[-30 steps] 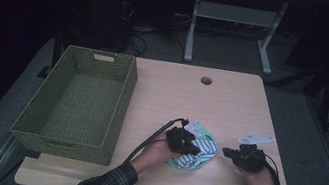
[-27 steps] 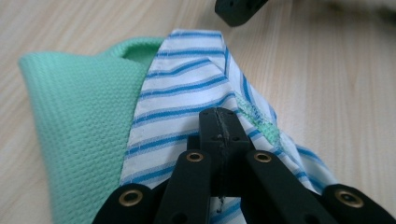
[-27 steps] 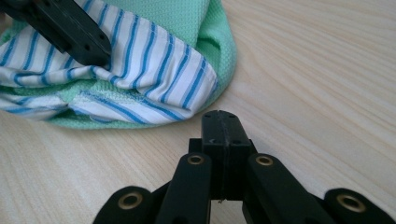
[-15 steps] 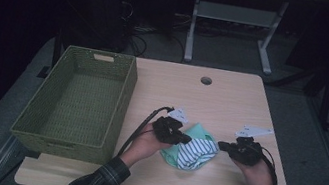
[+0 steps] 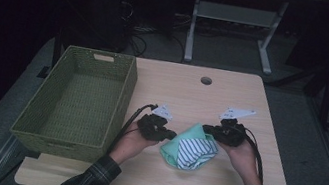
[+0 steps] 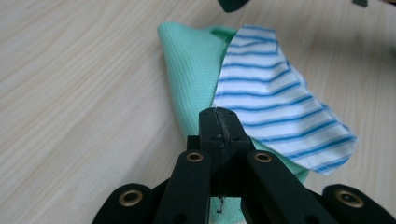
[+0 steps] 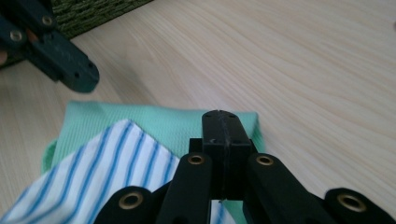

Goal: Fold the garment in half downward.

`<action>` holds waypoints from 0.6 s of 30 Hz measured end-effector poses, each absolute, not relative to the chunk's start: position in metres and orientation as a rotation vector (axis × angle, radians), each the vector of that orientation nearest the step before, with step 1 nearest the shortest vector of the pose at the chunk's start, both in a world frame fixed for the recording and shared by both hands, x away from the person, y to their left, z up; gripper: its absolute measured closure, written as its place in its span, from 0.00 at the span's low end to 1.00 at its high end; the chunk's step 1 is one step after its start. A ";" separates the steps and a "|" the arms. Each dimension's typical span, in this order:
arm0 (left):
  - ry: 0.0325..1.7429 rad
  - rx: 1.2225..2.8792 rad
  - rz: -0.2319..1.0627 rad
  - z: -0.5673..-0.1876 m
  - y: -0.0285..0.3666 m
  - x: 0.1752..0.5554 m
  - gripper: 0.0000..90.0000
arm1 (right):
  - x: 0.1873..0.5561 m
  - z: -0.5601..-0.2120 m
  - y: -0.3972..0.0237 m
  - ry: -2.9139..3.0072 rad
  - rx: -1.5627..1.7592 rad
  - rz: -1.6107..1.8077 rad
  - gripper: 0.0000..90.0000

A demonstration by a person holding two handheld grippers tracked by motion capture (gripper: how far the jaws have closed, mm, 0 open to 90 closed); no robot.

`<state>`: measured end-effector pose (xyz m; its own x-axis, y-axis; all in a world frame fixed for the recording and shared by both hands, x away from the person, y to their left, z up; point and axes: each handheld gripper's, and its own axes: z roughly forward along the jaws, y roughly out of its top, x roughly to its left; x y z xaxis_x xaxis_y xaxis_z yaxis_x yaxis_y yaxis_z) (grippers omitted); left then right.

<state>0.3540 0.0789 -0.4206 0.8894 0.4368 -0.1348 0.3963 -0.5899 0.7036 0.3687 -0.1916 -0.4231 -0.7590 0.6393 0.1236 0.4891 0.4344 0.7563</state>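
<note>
Cloth: we see a folded mint-green cloth (image 5: 174, 151) with a blue-and-white striped cloth (image 5: 195, 152) lying on top of it, on the bench (image 5: 212, 98) near its front edge, between our two tools.
Left tool: our left tool (image 5: 169, 135) sits just left of the cloths, its jaws pressed together with nothing between them; its tip is above the green cloth's edge.
Right tool: our right tool (image 5: 208, 128) sits at the cloths' upper right corner, jaws likewise pressed together and holding nothing.
Basket: a green woven basket (image 5: 122, 96) stands on the left part of the bench, well apart from the cloths; we see nothing inside it.
Left gripper view: we make out the waffle weave of the green cloth and the stripes' blue lines, which the high view blurs.
Right gripper view: we see the left tool beyond the cloths, and a corner of the basket behind it.
High view: it gives us both forearms in plaid sleeves (image 5: 91, 182) and a round hole (image 5: 206, 80) in the bench's far side.
</note>
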 end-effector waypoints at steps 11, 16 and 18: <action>0.596 2.326 0.076 -0.437 0.070 0.356 0.99 | 0.385 -0.440 -0.158 2.569 0.970 1.190 1.00; 0.609 2.367 0.064 -0.447 0.069 0.358 0.99 | 0.391 -0.458 -0.150 2.622 0.979 1.076 1.00; 0.596 2.398 0.055 -0.451 0.068 0.358 0.99 | 0.392 -0.462 -0.150 2.634 0.975 1.066 1.00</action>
